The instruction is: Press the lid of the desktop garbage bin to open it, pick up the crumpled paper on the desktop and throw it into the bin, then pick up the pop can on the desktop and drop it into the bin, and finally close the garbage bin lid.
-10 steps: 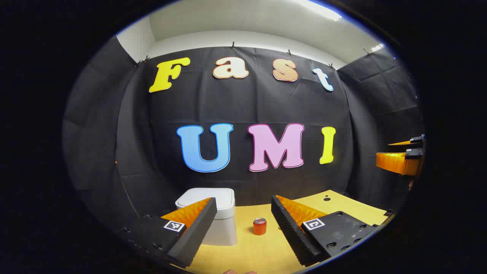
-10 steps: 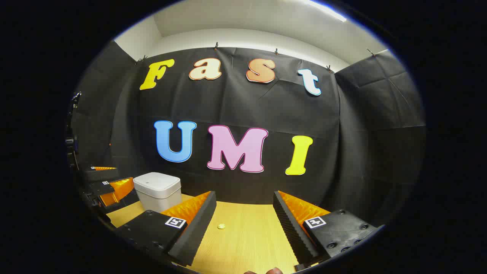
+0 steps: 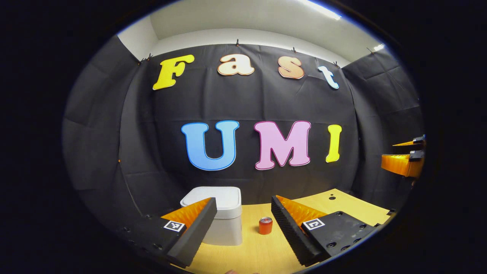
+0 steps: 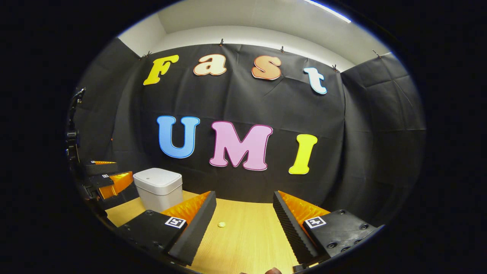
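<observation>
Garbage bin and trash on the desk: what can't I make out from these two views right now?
- Garbage bin: left gripper view, the near finger covers its left side.
- Pop can: left gripper view, too small to read.
- Small yellowish object on the table: right gripper view, too small to identify.

In my left gripper view, my own finger [image 3: 192, 232] hid the lower left corner of the white plastic lidded bin [image 3: 222, 219], and my right gripper [image 3: 405, 160] was cut off at the picture's edge, so I could not tell how its jaws stood. In my right gripper view, my left gripper [image 4: 104, 179] was likewise partly cut off at the edge. A small pale round thing [image 4: 221, 224] on the light wooden tabletop [image 4: 247, 243] was too small for me to identify.
</observation>
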A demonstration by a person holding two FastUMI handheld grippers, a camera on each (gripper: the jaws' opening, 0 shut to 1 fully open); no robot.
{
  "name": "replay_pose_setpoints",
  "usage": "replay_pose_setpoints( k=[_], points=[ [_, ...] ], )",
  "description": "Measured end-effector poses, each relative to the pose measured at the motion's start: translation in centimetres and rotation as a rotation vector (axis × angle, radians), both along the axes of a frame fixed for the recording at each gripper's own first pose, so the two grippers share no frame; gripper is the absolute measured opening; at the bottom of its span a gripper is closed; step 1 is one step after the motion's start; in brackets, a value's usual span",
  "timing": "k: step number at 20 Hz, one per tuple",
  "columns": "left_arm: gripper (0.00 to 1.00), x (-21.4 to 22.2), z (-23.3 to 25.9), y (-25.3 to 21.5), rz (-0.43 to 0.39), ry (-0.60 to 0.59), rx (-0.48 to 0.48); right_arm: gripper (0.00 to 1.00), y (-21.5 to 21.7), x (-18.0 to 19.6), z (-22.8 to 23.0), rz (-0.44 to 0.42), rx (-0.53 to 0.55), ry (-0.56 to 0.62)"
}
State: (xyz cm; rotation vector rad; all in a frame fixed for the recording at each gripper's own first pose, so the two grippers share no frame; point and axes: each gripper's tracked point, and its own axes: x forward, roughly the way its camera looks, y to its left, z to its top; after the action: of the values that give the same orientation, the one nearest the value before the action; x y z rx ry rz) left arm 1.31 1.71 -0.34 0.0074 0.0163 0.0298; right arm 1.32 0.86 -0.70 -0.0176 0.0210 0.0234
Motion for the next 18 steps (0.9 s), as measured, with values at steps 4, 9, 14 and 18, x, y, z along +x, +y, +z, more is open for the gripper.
replay_pose_setpoints(
  k=[4,9,14,18],
  points=[
    [0.97,0.5,-0.3,0.1,0.000,0.005,-0.006,0.94,-0.1,0.7,-0.1,0.001,-0.007,0.003],
    [0.97,1.7,-0.5,0.8,-0.019,0.018,0.002,0.94,-0.6,1.2,0.2,-0.004,-0.012,0.004],
    [0.75,4.3,0.5,1.9,-0.080,0.024,0.033,0.97,-1.1,1.2,0.4,-0.011,-0.014,0.010],
    [0.38,8.4,2.2,5.5,-0.071,-0.003,0.048,0.96,-1.4,0.9,1.3,-0.030,-0.014,-0.005]
  ],
)
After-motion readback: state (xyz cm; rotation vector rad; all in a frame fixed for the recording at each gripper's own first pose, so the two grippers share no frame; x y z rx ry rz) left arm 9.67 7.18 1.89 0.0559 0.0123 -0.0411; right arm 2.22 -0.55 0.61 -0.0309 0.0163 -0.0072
